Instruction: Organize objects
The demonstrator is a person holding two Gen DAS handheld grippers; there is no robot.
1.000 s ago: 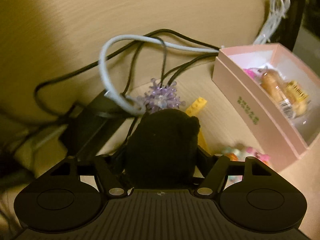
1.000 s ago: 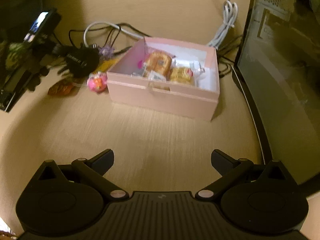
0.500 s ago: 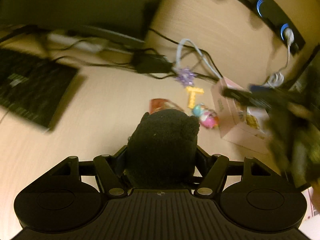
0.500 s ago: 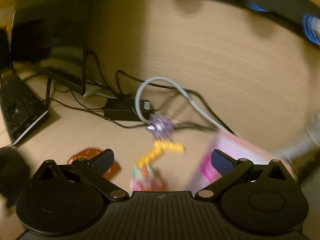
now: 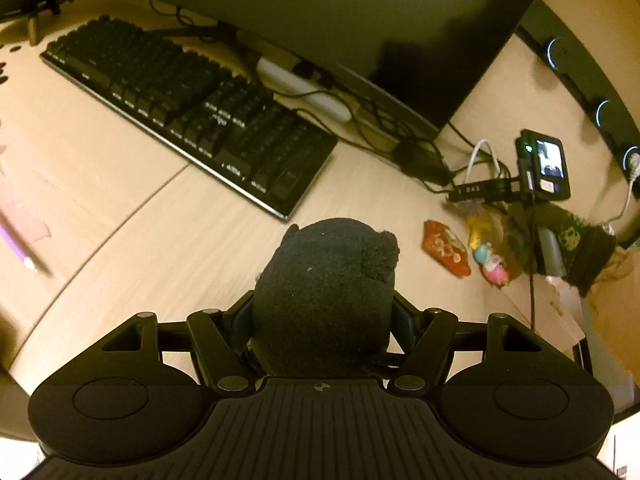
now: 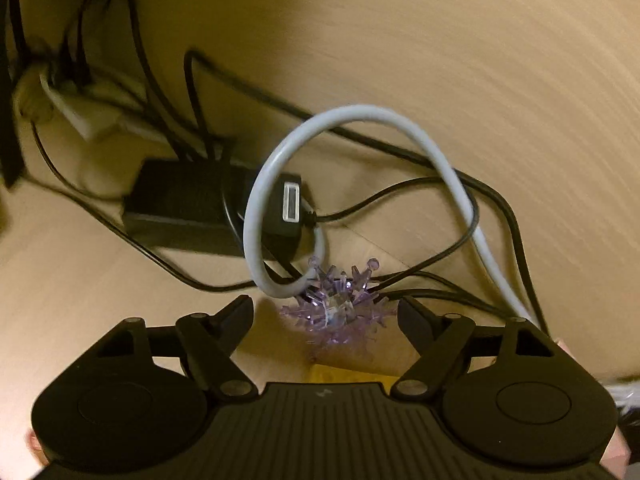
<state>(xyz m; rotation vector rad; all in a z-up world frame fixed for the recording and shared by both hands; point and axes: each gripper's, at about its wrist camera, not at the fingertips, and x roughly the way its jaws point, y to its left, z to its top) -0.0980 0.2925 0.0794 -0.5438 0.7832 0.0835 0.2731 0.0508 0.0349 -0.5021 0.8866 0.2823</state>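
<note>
Left tool [image 5: 322, 300] clamped on one black plush toy [image 5: 326, 296], above the desk [image 5: 160, 220] near its front edge. Right tool [image 6: 326, 314] part open, jaws just closing, one purple spiky ball [image 6: 336, 308] between, untouched, by the desk's back edge. One keyboard [image 5: 192, 116], one grey cable [image 6: 360, 116]

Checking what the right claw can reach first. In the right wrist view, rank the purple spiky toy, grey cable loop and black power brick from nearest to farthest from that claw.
1. Purple spiky toy: between the right claw's open fingers.
2. Grey cable loop: just beyond, its end touching the toy.
3. Black power brick: farthest, up and left.
</note>
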